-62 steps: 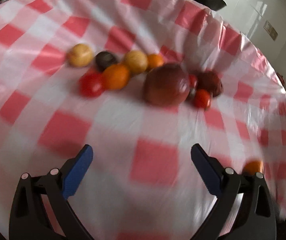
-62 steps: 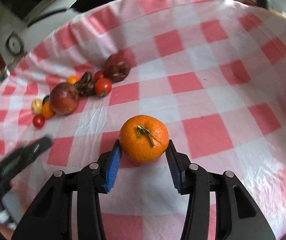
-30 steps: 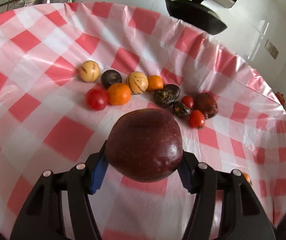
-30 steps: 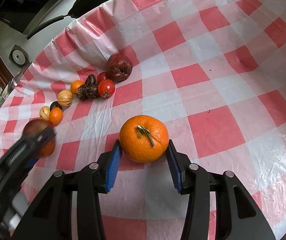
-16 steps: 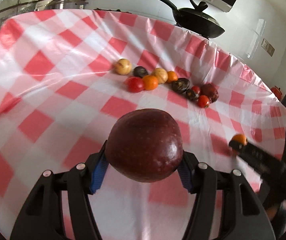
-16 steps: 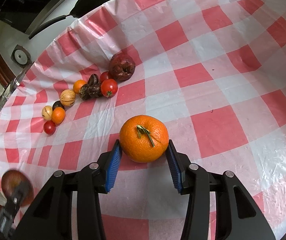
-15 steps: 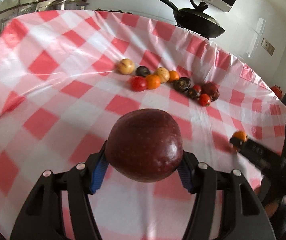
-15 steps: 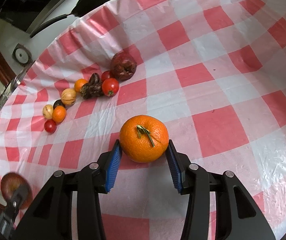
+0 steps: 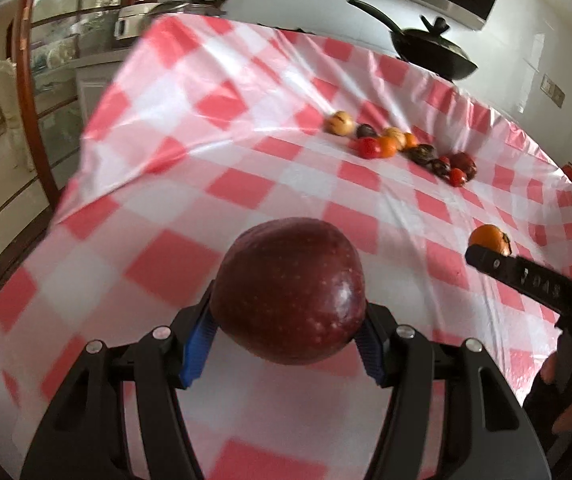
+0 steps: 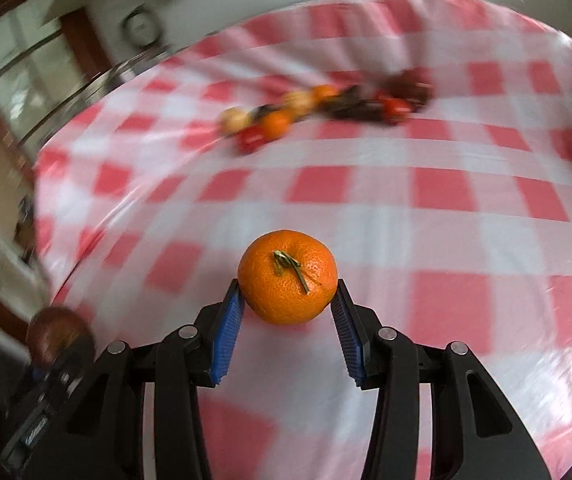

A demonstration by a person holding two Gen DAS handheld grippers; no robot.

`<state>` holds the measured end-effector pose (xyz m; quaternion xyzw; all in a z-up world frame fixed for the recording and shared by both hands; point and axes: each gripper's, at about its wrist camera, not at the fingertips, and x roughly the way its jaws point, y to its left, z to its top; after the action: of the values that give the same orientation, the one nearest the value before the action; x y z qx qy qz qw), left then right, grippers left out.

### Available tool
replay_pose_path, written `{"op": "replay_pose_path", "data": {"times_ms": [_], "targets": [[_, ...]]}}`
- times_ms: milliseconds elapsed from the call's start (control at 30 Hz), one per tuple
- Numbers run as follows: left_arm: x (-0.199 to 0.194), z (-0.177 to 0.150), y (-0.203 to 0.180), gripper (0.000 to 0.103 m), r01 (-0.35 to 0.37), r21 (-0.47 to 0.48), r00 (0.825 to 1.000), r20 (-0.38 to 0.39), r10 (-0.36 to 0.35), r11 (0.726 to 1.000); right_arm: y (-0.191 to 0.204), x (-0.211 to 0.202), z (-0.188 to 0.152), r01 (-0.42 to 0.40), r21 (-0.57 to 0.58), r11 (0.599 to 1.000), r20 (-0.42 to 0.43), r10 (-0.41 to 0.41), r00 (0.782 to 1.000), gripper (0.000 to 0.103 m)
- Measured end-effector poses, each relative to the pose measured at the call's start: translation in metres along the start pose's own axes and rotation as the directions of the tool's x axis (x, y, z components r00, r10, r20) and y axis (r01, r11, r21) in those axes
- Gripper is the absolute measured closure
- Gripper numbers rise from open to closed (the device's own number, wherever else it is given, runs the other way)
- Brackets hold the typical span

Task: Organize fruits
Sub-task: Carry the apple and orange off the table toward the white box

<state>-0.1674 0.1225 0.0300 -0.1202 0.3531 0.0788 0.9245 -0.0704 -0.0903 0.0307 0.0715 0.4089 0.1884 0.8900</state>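
Note:
My left gripper [image 9: 286, 334] is shut on a large dark red apple [image 9: 288, 290] and holds it above the near left part of the red-and-white checked tablecloth [image 9: 205, 128]. My right gripper [image 10: 288, 316] is shut on an orange mandarin [image 10: 288, 276] with a green stem, held above the cloth. A row of small fruits [image 9: 398, 146] lies far across the table: yellowish, orange, red and dark ones. The same row [image 10: 318, 112] looks blurred in the right wrist view. The mandarin [image 9: 490, 238] and the apple [image 10: 55, 334] each show in the other view.
A black pan with a lid [image 9: 432, 54] stands beyond the table's far edge. A glass cabinet with a wooden frame [image 9: 33, 92] stands to the left. The table's left edge [image 9: 65, 200] drops off close to the apple.
Both grippers have pulled back from the fruit row and toward the table's left side, each still holding its fruit. The right wrist view has swung and is blurred.

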Motion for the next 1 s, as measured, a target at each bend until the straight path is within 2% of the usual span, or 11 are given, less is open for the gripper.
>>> {"op": "replay_pose_path", "data": {"times_ms": [300, 500, 667, 767, 833, 900, 967, 1000], "targets": [[-0.043, -0.015, 0.058, 0.042, -0.042, -0.035, 0.998, 0.037, 0.043, 0.999, 0.095, -0.015, -0.045, -0.096, -0.205, 0.974, -0.047, 0.089, 0.995, 0.058], [-0.071, -0.032, 0.098, 0.042, -0.088, -0.074, 0.995, 0.041, 0.091, 0.993, 0.149, -0.028, -0.076, -0.158, -0.359, 0.920, -0.066, 0.144, 0.987, 0.058], [-0.096, -0.049, 0.137, 0.042, -0.155, -0.114, 0.986, 0.047, 0.161, 0.981, 0.185, -0.038, -0.097, -0.210, -0.453, 0.866, -0.082, 0.194, 0.978, 0.058], [-0.108, -0.062, 0.160, 0.042, -0.189, -0.152, 0.980, 0.034, 0.196, 0.970, 0.210, -0.043, -0.115, -0.240, -0.528, 0.815, -0.103, 0.219, 0.970, 0.058], [-0.114, -0.073, 0.175, 0.042, -0.211, -0.176, 0.976, 0.020, 0.218, 0.961, 0.229, -0.048, -0.130, -0.261, -0.588, 0.765, -0.115, 0.241, 0.964, 0.058], [-0.117, -0.087, 0.192, 0.042, -0.241, -0.199, 0.970, -0.009, 0.245, 0.950, 0.248, -0.053, -0.148, -0.289, -0.647, 0.705, -0.134, 0.267, 0.954, 0.058], [-0.119, -0.102, 0.207, 0.042, -0.263, -0.221, 0.965, -0.042, 0.261, 0.939, 0.270, -0.057, -0.170, -0.323, -0.713, 0.622, -0.166, 0.297, 0.940, 0.058], [-0.120, -0.109, 0.212, 0.042, -0.273, -0.230, 0.962, -0.055, 0.268, 0.934, 0.276, -0.058, -0.177, -0.331, -0.730, 0.598, -0.177, 0.302, 0.937, 0.058]]}}
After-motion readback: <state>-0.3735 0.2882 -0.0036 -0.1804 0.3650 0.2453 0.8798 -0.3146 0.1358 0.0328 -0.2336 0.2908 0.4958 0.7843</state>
